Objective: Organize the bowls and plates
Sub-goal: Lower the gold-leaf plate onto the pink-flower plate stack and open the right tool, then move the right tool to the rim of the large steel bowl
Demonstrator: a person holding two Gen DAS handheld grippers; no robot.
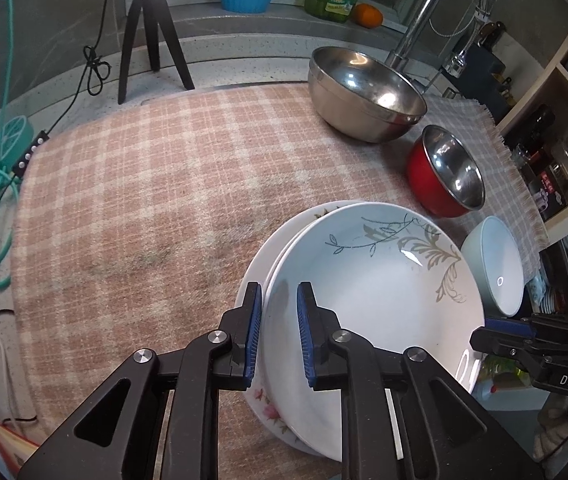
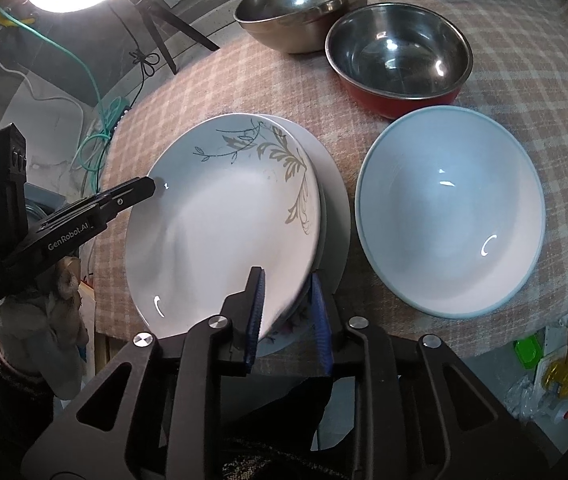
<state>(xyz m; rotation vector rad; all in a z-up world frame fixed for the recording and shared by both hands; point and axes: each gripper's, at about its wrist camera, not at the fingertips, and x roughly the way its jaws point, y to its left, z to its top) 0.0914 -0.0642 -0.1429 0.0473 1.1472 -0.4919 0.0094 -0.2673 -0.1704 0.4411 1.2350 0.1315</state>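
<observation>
Two grippers flank the leaf-patterned plate (image 2: 220,216) at opposite rims: right gripper (image 2: 288,312) and left gripper (image 1: 280,332), jaws slightly apart, straddling the edge without pinching. It lies face up, round, with no long axis, nested on a flowered plate (image 1: 272,412); bowls (image 2: 449,208) wait beyond

You see a white plate (image 2: 220,216) with a grey leaf pattern, a rose-printed white plate (image 1: 272,412) beneath, a pale blue bowl (image 2: 449,212), a red steel-lined bowl (image 2: 397,56), and a pink checked cloth (image 1: 144,184).
</observation>
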